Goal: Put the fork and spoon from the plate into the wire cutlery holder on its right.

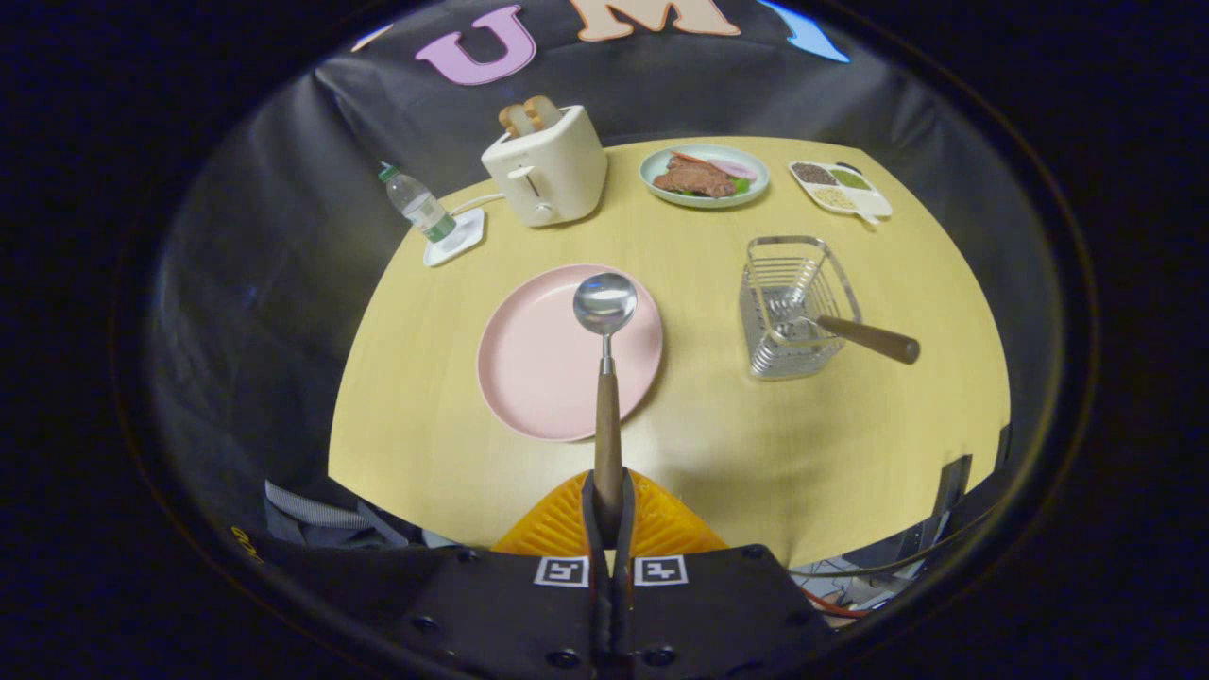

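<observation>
Spoon (605,378) clamped by the wooden handle's tail end between the jaws, both fingers (652,519) pressed in on it, gripper (607,515) closed tight around the wood. Held at the far end of the handle, probably so the bowl leads and can drop into the holder first without the fingers fouling the wire rim. Bowl of the spoon polished and face up, hanging out ahead of the fingers over the pink plate (529,368), apparently lifted clear of it, though contact with the plate cannot be ruled out from this angle. Nothing else seen lying on the plate. Wire cutlery holder (791,307) standing upright on the bench (718,444) to the plate's right, well apart from the spoon. Already inside it: a utensil with a matching wooden handle (867,338) leaning out over the near right rim, head hidden among the wires, so most likely the fork, leaving the spoon as the remaining half of the job. Leaning handle worth noting, since it takes up the holder's right side and leaves the left and far part freer for the spoon. Next move, by judgement: carry right, tip the bowl down, lower inside the wires before letting go. Farther back and out of the way: toaster (548,165) with bread, water bottle (416,203), plate of food (704,175), divided condiment tray (841,187).
</observation>
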The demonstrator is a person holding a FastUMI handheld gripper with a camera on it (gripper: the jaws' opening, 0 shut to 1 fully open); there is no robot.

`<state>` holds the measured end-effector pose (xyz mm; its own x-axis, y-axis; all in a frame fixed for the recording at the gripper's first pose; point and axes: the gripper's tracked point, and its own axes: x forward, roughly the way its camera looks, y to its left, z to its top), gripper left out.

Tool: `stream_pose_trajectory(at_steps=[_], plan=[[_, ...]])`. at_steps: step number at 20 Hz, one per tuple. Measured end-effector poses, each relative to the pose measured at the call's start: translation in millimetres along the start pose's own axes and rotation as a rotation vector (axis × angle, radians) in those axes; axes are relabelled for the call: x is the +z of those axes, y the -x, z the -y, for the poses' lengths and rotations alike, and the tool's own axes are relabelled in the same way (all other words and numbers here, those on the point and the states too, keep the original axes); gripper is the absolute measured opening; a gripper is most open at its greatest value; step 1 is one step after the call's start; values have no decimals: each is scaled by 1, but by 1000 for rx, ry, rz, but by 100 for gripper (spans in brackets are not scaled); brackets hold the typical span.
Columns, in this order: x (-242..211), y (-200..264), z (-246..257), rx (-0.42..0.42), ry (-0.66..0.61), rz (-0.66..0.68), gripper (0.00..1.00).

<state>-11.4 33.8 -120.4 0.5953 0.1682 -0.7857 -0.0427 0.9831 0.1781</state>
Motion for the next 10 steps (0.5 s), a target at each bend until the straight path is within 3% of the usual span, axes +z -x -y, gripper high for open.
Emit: stream_pose_trajectory(at_steps=[10], plan=[[33, 20, 88, -86, -71, -31, 4]])
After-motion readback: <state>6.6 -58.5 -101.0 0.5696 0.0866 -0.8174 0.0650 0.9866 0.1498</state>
